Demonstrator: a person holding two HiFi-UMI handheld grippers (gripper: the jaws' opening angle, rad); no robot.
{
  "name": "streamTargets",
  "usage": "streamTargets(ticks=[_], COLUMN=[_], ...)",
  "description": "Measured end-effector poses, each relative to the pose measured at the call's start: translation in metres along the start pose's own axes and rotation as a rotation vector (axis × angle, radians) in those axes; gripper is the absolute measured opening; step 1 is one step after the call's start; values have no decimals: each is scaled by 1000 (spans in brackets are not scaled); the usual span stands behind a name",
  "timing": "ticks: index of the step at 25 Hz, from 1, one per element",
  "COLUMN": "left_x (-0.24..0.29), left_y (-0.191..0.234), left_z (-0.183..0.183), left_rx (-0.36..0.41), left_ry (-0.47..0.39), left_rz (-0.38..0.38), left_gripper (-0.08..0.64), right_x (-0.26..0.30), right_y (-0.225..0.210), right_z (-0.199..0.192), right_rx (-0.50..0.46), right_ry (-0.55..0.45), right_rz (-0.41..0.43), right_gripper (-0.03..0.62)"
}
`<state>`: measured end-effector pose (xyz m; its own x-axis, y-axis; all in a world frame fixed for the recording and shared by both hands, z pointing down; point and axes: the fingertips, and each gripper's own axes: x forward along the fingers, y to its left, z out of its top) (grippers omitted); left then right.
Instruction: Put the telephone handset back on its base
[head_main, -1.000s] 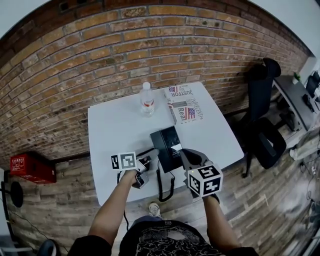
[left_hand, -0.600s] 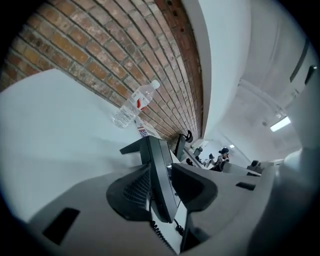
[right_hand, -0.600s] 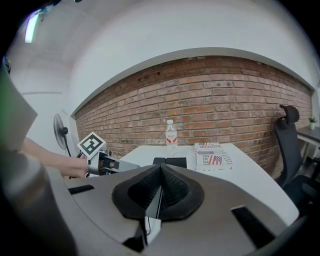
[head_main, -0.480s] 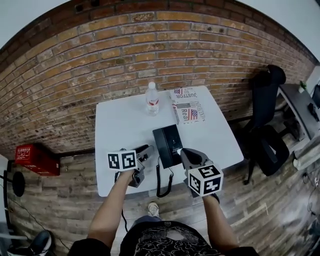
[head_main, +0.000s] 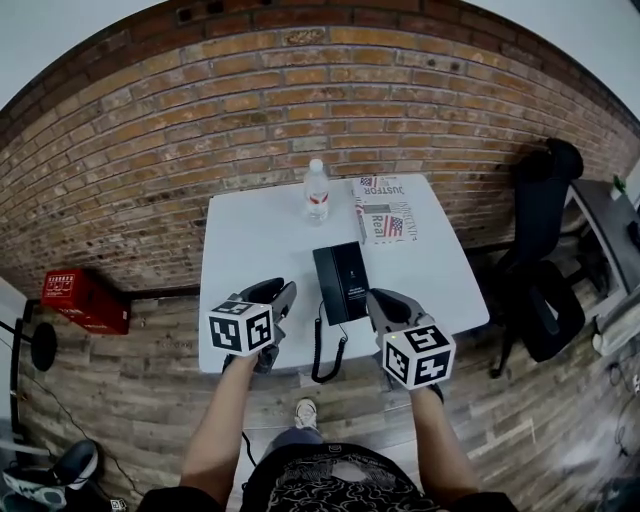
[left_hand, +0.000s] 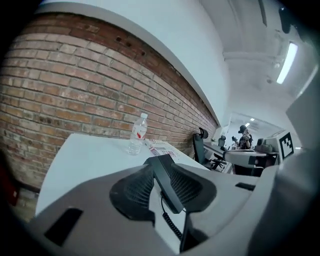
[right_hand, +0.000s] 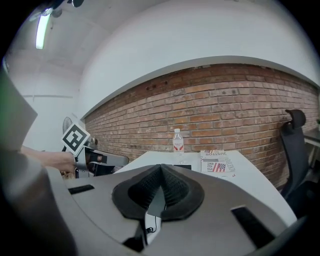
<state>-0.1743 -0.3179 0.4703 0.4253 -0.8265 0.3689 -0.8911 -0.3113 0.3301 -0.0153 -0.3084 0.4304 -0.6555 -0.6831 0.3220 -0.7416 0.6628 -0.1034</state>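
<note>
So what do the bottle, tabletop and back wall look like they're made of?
bottle: probably clear plastic; see-through body, white cap, red label band.
tabletop: smooth matte white, maybe laminate or painted board; no grain or seams show.
wall: red-brown brick with paler mortar joints, rough and unglazed by the look; could be facing brick, can't tell.
</note>
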Motion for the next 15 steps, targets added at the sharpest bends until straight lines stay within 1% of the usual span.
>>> streamTargets(ticks=[2, 6, 9, 13, 15], left_x=[-11, -36, -53, -70, -75], left_y=[-5, -14, -21, -33, -39], left_z=[4, 9, 11, 11, 11], left_rx=[39, 81, 122, 190, 201], left_ry=[-18, -61, -82, -115, -136], left_rz=[35, 96, 141, 184, 193], left_gripper=[98, 61, 47, 21, 17], right_x=[-6, -18, -25, -35, -38], right_y=[1, 3, 5, 8, 10], right_z=[1, 1, 2, 3, 4], right_rx=[-5, -21, -36, -67, -76], right_ry=[-6, -10, -15, -19, -22], right_rz=[4, 16, 22, 32, 39], right_gripper=[2, 2, 2, 2, 2])
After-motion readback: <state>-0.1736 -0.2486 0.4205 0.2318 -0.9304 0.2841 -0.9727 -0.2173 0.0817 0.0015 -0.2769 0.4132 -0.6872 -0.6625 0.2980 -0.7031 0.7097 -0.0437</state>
